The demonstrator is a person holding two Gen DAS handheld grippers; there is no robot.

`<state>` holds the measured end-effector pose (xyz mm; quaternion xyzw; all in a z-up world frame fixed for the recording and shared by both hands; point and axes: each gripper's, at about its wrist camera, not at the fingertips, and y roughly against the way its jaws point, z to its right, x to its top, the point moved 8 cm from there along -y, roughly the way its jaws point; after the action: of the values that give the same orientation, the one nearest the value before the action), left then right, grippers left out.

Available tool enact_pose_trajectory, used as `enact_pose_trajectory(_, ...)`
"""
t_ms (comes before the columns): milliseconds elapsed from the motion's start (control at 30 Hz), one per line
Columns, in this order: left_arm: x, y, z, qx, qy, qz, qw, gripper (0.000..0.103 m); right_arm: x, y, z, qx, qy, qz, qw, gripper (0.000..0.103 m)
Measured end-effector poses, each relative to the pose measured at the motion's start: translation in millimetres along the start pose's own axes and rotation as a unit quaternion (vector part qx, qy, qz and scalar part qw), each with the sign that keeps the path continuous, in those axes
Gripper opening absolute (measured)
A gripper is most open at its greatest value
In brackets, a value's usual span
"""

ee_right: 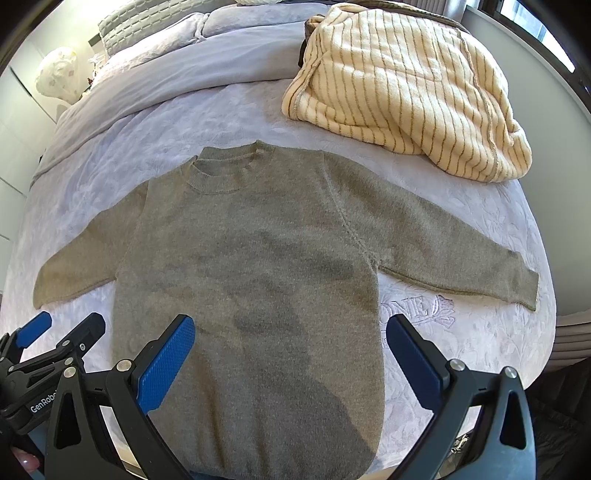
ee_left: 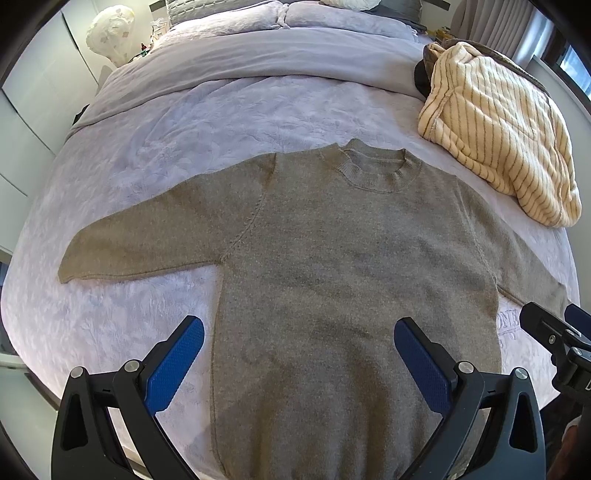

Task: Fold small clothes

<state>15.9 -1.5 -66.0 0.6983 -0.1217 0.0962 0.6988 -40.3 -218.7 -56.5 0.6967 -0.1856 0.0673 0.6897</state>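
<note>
A: Start at the left edge. What is there?

B: A white floral-patterned object (ee_left: pixel 110 29) stands beside the bed (ee_left: pixel 147 122), near the headboard end. The bed's lavender cover is textured, with a folded-back duvet (ee_left: pixel 229 62) across the top.

A: And the garment?

B: A grey-brown knit sweater (ee_left: pixel 332 258) lies flat and face up in the middle of the bed, ribbed crew neck (ee_left: pixel 373 171) pointing toward the pillows, hem toward the camera. Its left sleeve (ee_left: pixel 147 243) stretches out to the side; its right sleeve (ee_right: pixel 461 254) does the same, cuff close to the bed's edge.

A: The tongs?

B: The left tongs (ee_left: pixel 299 354) are released, blue pads spread wide, hovering above the sweater's lower body without touching it. The right tongs (ee_right: pixel 291 350) are likewise released and hang over the hem area, just beside the left ones.

A: Anything further right?

B: A cream fleece garment with thin brown stripes (ee_right: pixel 406 85) lies crumpled at the far right of the bed, apart from the sweater. Embroidered letters (ee_right: pixel 417 306) show on the cover below the right sleeve.
</note>
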Motion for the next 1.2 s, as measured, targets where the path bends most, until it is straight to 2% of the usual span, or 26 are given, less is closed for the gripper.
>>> enact_pose_trajectory(733,-4,-7,-3,0.001,0.01,-0.014,0.9999,0.103,-3,-9,-2,-0.007,0.013,-0.019,1.0,0.103)
enact_pose_trajectory(1200,-6,-21,-1,0.002,0.009,-0.023,0.9997,0.103,-2,-28,1,-0.01,0.016,-0.04,0.999,0.103)
